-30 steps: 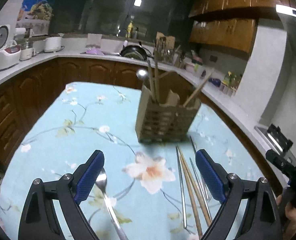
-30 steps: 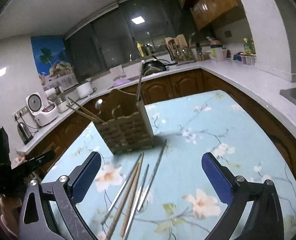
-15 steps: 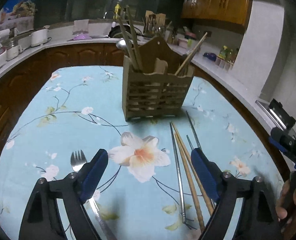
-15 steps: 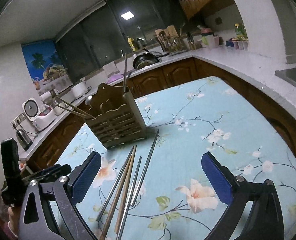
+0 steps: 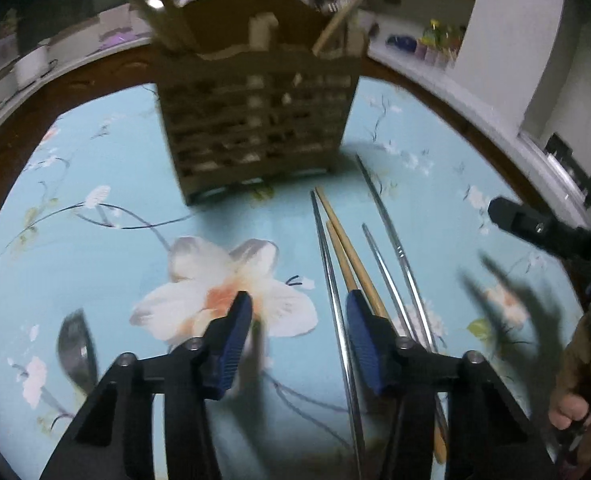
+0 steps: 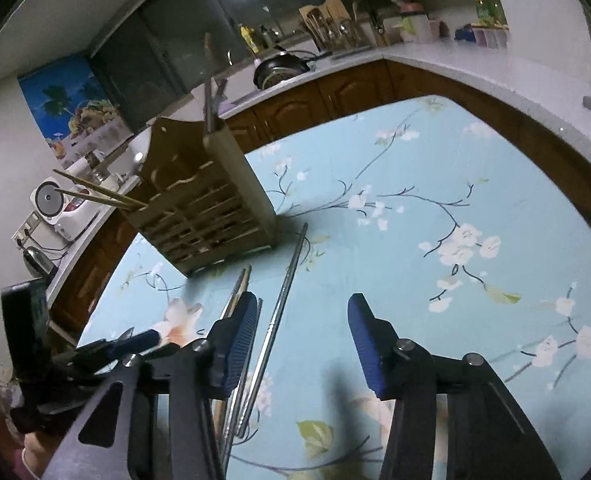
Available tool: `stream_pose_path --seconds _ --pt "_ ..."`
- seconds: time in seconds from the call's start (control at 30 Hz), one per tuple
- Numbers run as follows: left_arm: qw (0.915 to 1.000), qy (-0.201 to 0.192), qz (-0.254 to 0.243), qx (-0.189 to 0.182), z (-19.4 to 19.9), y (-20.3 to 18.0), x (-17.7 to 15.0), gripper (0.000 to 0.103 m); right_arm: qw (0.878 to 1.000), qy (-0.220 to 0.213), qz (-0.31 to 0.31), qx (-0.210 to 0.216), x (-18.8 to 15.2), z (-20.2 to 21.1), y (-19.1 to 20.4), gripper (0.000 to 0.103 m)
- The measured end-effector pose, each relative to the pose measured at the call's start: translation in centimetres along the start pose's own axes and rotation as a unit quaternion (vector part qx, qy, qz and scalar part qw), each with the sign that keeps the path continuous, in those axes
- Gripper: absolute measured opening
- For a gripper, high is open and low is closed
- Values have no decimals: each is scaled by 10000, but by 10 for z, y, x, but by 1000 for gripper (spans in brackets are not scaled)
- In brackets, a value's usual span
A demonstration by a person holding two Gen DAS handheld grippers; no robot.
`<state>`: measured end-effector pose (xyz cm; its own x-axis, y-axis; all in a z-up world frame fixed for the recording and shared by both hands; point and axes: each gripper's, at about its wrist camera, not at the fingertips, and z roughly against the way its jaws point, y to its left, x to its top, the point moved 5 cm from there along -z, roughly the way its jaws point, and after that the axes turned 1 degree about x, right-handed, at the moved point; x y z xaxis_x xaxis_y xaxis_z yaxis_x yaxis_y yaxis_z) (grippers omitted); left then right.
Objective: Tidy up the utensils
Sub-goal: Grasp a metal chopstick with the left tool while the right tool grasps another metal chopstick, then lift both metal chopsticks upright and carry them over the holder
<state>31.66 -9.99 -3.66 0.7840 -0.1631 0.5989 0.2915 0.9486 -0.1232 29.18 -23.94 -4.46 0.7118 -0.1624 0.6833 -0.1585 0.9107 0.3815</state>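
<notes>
Now both tongs closing, neither pinching anything yet. Left tongs [image 5: 299, 332] low over the flowered surface [image 5: 95, 248], jaws narrowing around one metal chopstick [image 5: 327, 264] that runs between them, pads not visibly pressing on it. Right tongs [image 6: 301, 334] likewise narrowing, a longer metal chopstick [image 6: 283, 304] lying between the jaws, untouched so far as can be told. Landmark: wooden slatted holder [image 5: 255, 124], upright, already carrying a few sticks. Loose bundle just in front of that holder, toward its right corner: metal chopsticks flanking a wooden pair [image 5: 347, 252], all lying roughly parallel, some touching. Off to the holder's near left, a blurred spoon [image 5: 75, 344]. Likely handling: metal sticks thin, stiff, light and slippery, prone to roll or swivel; wooden pair grippier. Best taken near mid-length, pads square across the shaft, one stick at a time, clear of its neighbours.
</notes>
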Motion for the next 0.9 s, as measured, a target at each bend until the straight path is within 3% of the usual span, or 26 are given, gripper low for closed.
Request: stream_pose_path --seconds 0.1,0.23,0.4,0.67,0.9 --pt "9998 169 -96 -59 -16 -6 2 35 9999 94 40 -46 2 -11 -2 43" --pt "9988 135 -404 239 -23 -12 2 25 9993 348 100 -93 8 -38 -1 29" --pt "9989 154 -407 150 -14 -1 -10 13 9974 602 339 -200 20 -75 11 23" --pt "9997 186 129 -117 -14 28 12 12 9909 833 821 -670 36 -118 18 23" --pt "9996 245 34 139 -46 25 39 12 9839 878 1292 -874 31 -120 27 19"
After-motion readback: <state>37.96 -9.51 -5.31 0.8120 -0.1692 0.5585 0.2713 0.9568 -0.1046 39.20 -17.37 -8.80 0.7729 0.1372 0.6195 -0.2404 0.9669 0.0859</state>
